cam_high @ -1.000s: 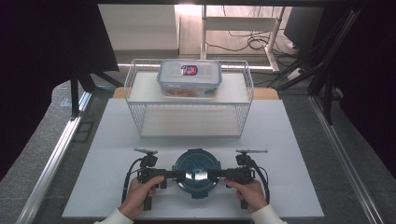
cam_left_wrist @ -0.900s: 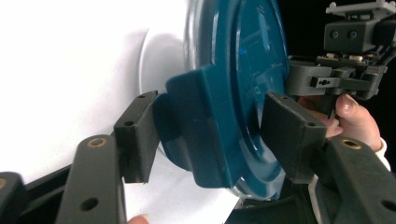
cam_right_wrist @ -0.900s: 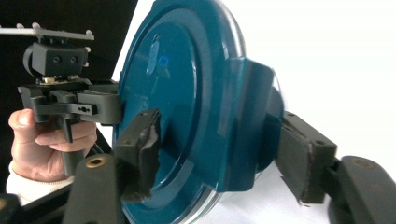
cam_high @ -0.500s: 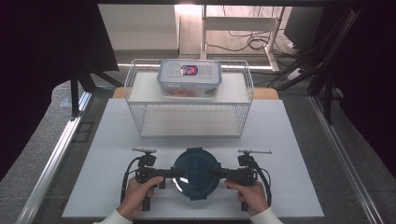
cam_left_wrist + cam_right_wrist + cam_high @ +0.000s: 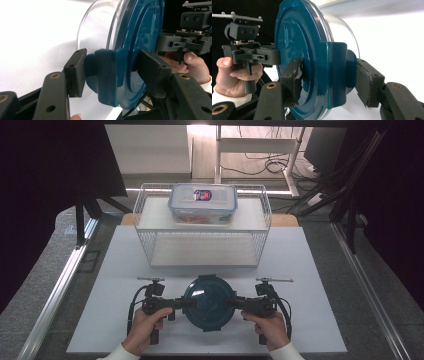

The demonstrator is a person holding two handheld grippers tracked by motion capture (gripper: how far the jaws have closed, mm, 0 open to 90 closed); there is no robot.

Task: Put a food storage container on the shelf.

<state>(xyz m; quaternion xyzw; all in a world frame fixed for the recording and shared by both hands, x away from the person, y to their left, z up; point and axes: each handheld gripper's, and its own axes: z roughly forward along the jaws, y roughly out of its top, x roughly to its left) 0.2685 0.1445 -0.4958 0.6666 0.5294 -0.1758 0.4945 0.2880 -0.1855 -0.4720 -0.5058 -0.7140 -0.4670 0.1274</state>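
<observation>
1. The round glass container (image 5: 210, 304) with its teal lid sits near the front edge of the white surface (image 5: 320, 270), held between both grippers.
2. The left gripper (image 5: 181, 303) has its fingers (image 5: 76, 71) clamped on the lid's left latch tab (image 5: 107, 75); the jaws have just been closing with that tab between them.
3. The right gripper (image 5: 234, 303) mirrors it: its fingers (image 5: 293, 80) are clamped on the right latch tab (image 5: 337, 75), and these jaws have also just been closing around it.
4. To do this step well, both hands should rise together and stay level, since 2 opposite pinches let the container swing or roll about the line between them.
5. Pressure should stay even; a tab may flip open, in my judgement, if 1 side pulls outward.
6. Ahead stands a white wire basket (image 5: 260, 240), well apart from the container, with a clear rectangular food box (image 5: 203, 204) on its upper shelf.
7. The basket's front rim is the main obstacle for any forward move; the lower shelf looks free.
</observation>
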